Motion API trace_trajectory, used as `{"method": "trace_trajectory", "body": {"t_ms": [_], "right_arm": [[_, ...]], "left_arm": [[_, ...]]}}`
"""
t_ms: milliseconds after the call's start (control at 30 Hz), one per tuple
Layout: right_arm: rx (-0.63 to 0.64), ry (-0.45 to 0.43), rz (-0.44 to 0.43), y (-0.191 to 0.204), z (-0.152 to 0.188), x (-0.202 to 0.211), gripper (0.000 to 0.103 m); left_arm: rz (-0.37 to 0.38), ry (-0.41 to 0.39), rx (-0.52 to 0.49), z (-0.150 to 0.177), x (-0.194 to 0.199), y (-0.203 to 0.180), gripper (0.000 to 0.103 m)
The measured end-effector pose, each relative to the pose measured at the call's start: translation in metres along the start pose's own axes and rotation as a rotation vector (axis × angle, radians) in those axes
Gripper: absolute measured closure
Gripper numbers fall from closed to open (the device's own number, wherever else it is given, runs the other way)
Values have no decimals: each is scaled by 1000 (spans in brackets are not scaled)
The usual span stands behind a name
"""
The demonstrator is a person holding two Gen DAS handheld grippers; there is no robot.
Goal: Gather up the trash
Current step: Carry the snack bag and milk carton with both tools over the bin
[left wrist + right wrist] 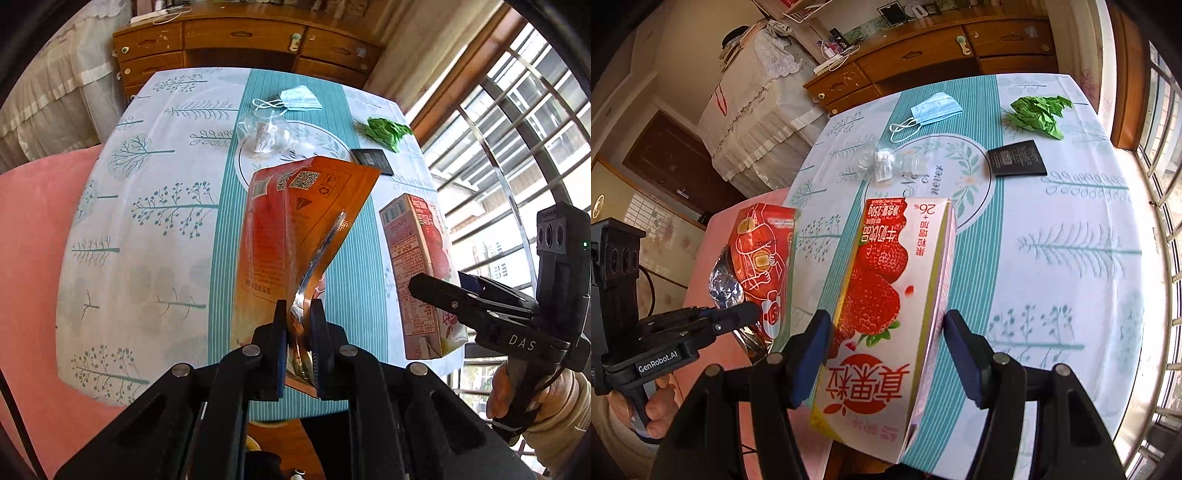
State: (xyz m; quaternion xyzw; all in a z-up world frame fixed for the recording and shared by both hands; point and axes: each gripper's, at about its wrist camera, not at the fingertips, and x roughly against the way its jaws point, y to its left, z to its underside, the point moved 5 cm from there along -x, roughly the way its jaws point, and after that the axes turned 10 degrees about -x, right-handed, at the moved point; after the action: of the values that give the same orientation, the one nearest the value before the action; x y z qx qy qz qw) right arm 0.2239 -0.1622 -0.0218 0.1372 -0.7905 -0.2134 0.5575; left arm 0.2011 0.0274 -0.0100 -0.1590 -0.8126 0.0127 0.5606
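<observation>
Left wrist view: left claw (299, 325) is pinched narrow on the lower edge of an orange foil snack pouch (295, 229), which stands up off the surface (147, 236), crumpled, silver lining showing. Right claw (424, 286) shows at the right edge, beside the strawberry milk carton (421, 273).

Right wrist view: right claw (886, 354) straddles the same carton (886, 310), one pad on each side. The left pad looks to be touching the carton wall; a slight gap seems to remain at the right pad, so I judge the grip about closed but cannot tell if it is firm. Whether the carton is lifted or resting on the surface edge is unclear.

Progress, as judged: early to middle. Two pieces are in hand or nearly so; no bin or bag is visible in either view, so nothing can be confirmed as disposed.

Count left lying on the surface:
- one blue face mask (934, 109), ear loops trailing
- one clear crushed plastic wrapper or bottle (886, 162) with a white label
- one crumpled green paper (1039, 114)
- one flat black card or packet (1015, 158)

Total seen: six pieces, two at the claws, four untouched. Claws: two.
</observation>
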Motion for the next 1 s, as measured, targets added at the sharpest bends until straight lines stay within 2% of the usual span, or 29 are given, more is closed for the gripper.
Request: {"method": "trace_trajectory", "body": {"t_ms": [133, 300, 467, 600, 800, 1000], "right_arm": [[-32, -33, 19, 22, 62, 10, 39], [-67, -51, 48, 42, 136, 17, 39], [-61, -13, 86, 50, 197, 20, 39], [-90, 39, 115, 38, 232, 16, 39], [-162, 136, 144, 2, 279, -19, 39], [-225, 222, 181, -64, 321, -103, 39]], "left_arm": [[49, -18, -75, 50, 23, -5, 94], [110, -16, -109, 117, 40, -4, 94], [134, 30, -126, 177, 40, -3, 94], [155, 76, -116, 216, 30, -5, 94], [179, 151, -68, 259, -15, -13, 94], [184, 231, -2, 303, -113, -13, 94]]}}
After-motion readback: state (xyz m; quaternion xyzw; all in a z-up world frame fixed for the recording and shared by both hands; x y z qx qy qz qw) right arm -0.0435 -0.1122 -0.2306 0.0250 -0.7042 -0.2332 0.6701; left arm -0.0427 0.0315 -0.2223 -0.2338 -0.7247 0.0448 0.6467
